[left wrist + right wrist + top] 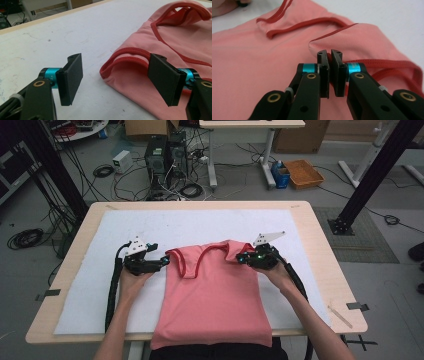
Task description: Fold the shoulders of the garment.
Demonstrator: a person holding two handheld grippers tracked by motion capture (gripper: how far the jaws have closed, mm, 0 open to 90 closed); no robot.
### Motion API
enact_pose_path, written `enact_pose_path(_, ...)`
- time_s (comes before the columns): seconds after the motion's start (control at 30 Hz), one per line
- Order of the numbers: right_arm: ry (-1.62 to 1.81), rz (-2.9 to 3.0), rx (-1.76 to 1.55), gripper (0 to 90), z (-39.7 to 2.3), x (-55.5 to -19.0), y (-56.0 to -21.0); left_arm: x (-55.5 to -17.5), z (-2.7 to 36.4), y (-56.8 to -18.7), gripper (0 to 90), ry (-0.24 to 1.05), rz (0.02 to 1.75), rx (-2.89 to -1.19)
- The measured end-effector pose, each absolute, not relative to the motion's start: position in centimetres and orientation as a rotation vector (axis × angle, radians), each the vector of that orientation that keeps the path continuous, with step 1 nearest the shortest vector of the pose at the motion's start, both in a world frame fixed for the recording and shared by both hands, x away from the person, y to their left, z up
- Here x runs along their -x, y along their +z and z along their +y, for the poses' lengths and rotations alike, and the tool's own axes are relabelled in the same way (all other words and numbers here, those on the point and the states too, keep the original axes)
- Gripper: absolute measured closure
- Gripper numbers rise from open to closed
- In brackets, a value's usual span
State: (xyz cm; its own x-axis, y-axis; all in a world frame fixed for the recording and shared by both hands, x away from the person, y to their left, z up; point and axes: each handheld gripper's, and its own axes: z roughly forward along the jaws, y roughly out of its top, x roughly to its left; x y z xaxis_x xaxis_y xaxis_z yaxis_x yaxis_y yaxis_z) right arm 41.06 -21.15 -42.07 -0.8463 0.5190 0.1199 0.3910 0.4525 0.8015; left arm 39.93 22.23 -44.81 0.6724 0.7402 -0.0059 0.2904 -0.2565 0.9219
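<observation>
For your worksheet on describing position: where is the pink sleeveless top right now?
In the high view, the pink sleeveless top lies on the white mat, near the table's front edge, between both grippers.

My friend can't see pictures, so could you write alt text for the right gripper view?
A black gripper is pinched shut on a fold of a pink top with red trim, which lies on a white table cover.

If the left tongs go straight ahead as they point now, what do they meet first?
Probably the pink top's red-trimmed strap loop, lying just ahead between the open left tongs; depth is uncertain.
</observation>
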Motion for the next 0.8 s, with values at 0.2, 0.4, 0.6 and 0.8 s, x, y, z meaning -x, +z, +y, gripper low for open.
enact_pose_path(0.2, 1.313, 2.603, -0.726, 86.0, -21.4, -39.0, -42.2, -39.9, 22.2, -44.8, 31.1, 0.538, 0.806, -1.839)
enact_pose_path(0.4, 1.264, 2.647, -0.657, 86.0, -21.4, -37.7, -42.5, -39.9, 22.2, -44.8, 31.3, 0.538, 0.803, -1.841)
enact_pose_path(0.6, 1.246, 2.674, -0.701, 85.9, -22.4, -37.7, -43.6, -39.6, 22.0, -44.5, 35.2, 0.490, 0.793, -1.848)
enact_pose_path(0.8, 1.244, 2.698, -0.707, 72.8, -22.3, -37.6, -43.7, -38.7, 20.5, -43.2, 39.0, 0.386, 0.654, -1.843)
